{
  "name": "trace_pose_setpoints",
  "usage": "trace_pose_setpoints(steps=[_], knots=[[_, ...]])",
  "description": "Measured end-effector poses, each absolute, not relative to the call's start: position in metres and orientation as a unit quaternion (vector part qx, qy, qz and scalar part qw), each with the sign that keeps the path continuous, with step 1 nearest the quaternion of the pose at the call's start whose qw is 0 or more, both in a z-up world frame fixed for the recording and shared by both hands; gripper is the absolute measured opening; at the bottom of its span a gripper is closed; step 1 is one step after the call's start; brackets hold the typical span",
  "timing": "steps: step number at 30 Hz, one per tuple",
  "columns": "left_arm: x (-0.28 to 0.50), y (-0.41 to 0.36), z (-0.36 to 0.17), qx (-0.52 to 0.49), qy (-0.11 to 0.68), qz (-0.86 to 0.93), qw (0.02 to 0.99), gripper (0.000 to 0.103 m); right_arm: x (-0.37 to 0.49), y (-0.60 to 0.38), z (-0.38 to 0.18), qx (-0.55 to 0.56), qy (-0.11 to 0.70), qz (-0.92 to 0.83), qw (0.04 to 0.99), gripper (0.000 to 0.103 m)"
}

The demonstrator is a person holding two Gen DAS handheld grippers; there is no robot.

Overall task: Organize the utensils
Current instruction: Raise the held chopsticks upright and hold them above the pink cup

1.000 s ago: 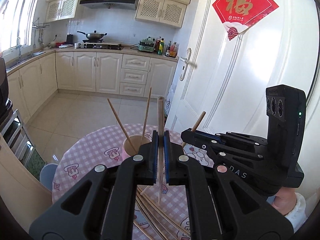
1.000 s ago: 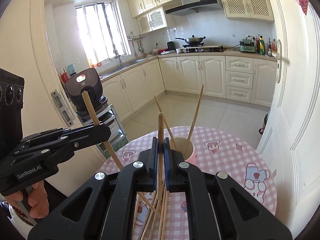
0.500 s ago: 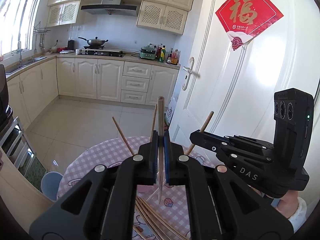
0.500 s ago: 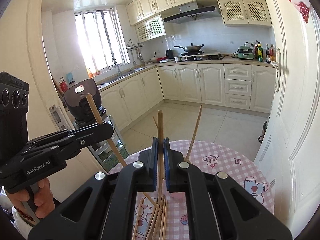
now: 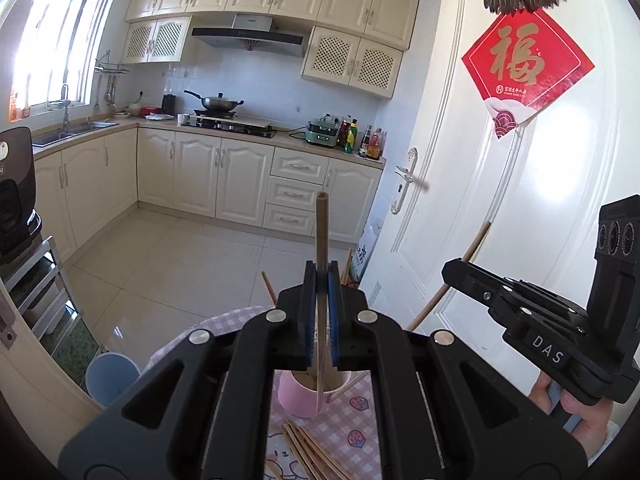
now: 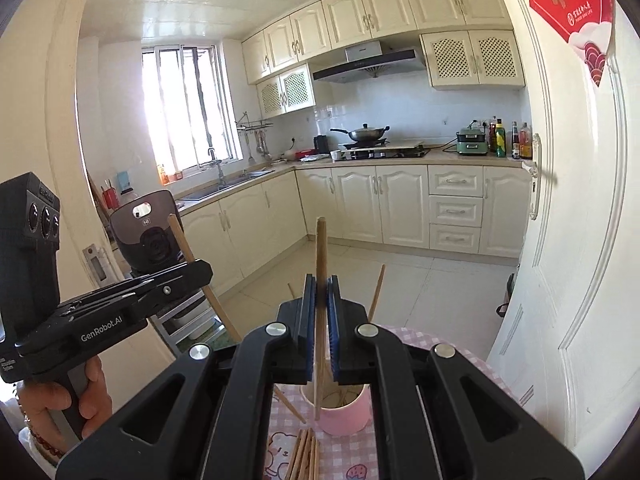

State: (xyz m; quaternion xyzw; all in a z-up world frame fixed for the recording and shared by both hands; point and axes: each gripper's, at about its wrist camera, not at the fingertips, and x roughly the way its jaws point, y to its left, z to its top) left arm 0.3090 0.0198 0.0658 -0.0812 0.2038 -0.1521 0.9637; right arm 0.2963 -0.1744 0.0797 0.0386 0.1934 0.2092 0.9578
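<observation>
Above the pink cup [image 5: 305, 394] on the checked table [image 5: 352, 432], I hold both tongs raised and level. My left gripper [image 5: 319, 308] is clamped on a chopstick [image 5: 321, 240] that stands upright, its lower tip over the cup's mouth. My right gripper [image 6: 319, 312] pinches a second chopstick [image 6: 320, 256] the same way, tip near the cup's rim. More chopsticks stand in the cup; a loose bundle [image 6: 305, 454] lies on the cloth just before it.

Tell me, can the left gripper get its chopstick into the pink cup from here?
Probably yes. The left gripper holds its chopstick upright above the pink cup, whose mouth is open with a few chopsticks inside.
</observation>
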Motion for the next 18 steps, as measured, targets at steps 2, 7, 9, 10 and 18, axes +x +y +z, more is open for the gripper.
trace_pose_setpoints(steps=[2, 7, 9, 10, 18], knots=[[0.311, 0.021, 0.062, -0.085, 0.197, -0.145, 0.966, 0.005, 0.298, -0.172, 0.076, 0.04, 0.19, 0.208, 0.959, 0.004], [0.317, 0.028, 0.057, -0.104, 0.197, -0.14, 0.965, 0.005, 0.306, -0.172, 0.08, 0.047, 0.186, 0.206, 0.96, 0.004], [0.313, 0.027, 0.063, -0.103, 0.184, -0.14, 0.967, 0.005, 0.304, -0.175, 0.089, 0.051, 0.173, 0.204, 0.962, 0.004], [0.312, 0.027, 0.066, -0.107, 0.179, -0.141, 0.968, 0.005, 0.302, -0.175, 0.093, 0.051, 0.165, 0.203, 0.964, 0.004], [0.307, 0.016, 0.076, -0.101, 0.141, -0.126, 0.977, 0.005, 0.297, -0.164, 0.09, 0.014, 0.144, 0.183, 0.972, 0.004]])
